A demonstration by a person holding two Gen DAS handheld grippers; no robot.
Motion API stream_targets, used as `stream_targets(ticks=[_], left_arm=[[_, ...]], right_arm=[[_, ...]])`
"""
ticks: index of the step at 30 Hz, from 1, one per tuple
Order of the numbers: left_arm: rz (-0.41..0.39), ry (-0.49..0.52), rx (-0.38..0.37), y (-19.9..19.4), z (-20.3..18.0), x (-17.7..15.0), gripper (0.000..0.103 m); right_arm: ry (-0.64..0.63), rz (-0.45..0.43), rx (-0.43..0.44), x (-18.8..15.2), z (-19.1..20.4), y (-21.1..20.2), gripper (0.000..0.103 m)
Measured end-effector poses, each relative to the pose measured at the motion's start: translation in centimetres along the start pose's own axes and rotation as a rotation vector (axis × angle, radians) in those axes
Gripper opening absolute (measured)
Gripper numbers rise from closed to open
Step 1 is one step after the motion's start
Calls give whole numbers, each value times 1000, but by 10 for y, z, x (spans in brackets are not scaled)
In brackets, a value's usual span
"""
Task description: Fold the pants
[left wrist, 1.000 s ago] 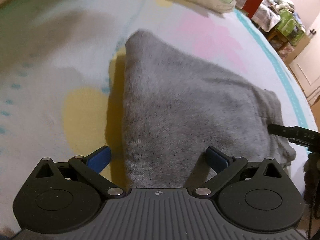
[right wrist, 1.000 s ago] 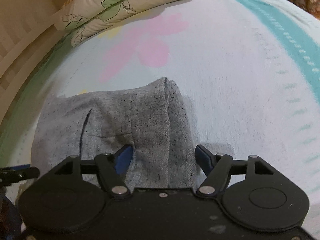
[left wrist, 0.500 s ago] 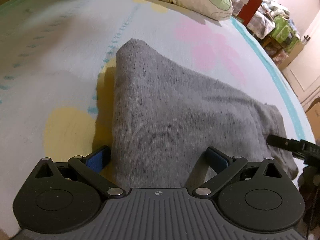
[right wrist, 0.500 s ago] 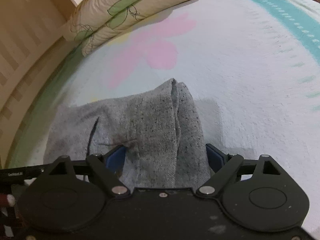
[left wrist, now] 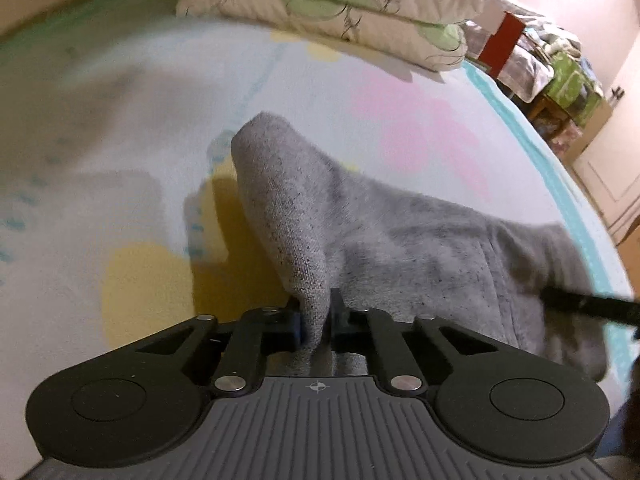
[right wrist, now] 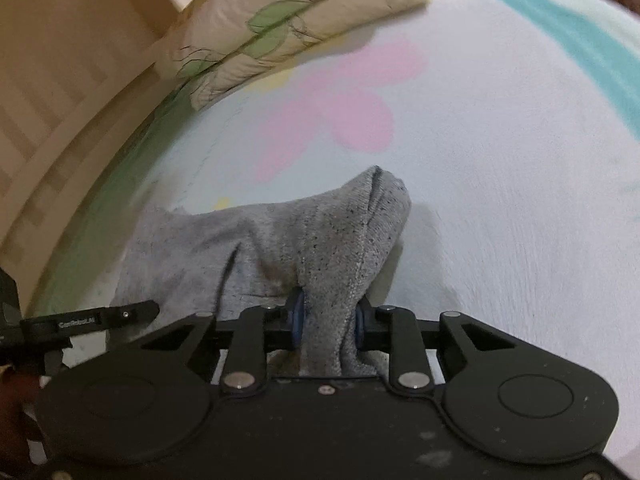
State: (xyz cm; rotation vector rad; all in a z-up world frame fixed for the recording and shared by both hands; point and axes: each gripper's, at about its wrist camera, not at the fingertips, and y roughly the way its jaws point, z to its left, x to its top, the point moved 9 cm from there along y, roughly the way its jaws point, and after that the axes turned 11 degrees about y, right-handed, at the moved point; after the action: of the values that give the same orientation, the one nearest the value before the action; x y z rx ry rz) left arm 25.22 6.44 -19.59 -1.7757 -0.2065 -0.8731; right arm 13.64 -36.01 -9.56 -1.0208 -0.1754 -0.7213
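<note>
In the left wrist view, the left gripper (left wrist: 316, 322) was closing its jaws on a pinched ridge of the grey pants (left wrist: 400, 232), which lay on the flowered bedsheet (left wrist: 120, 160) below the pillows (left wrist: 340, 8). The bite looked narrow; it might have caught only the top layer, so the lower layers could sag away when lifted.

In the right wrist view, the right gripper (right wrist: 329, 326) was closing on a thicker bunch of the pants' other near corner, cloth pressed between its blue pads (right wrist: 297, 322). Uneven lifting between the two hands could skew the fold or drag the pants across the sheet.
</note>
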Motion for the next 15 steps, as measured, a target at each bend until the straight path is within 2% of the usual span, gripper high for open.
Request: stream_targets(ticks=[5, 7, 12, 15], left_arm=[[-92, 13, -3, -29, 1, 27, 9], [-120, 37, 24, -36, 11, 44, 9], [-187, 14, 70, -39, 50, 88, 9], [-151, 13, 85, -20, 70, 100, 10]], right_arm=[[-85, -51, 52, 26, 38, -18, 23], [-112, -66, 73, 41, 52, -14, 23], [-144, -83, 139, 80, 91, 18, 23], [-159, -80, 148, 99, 108, 50, 24]])
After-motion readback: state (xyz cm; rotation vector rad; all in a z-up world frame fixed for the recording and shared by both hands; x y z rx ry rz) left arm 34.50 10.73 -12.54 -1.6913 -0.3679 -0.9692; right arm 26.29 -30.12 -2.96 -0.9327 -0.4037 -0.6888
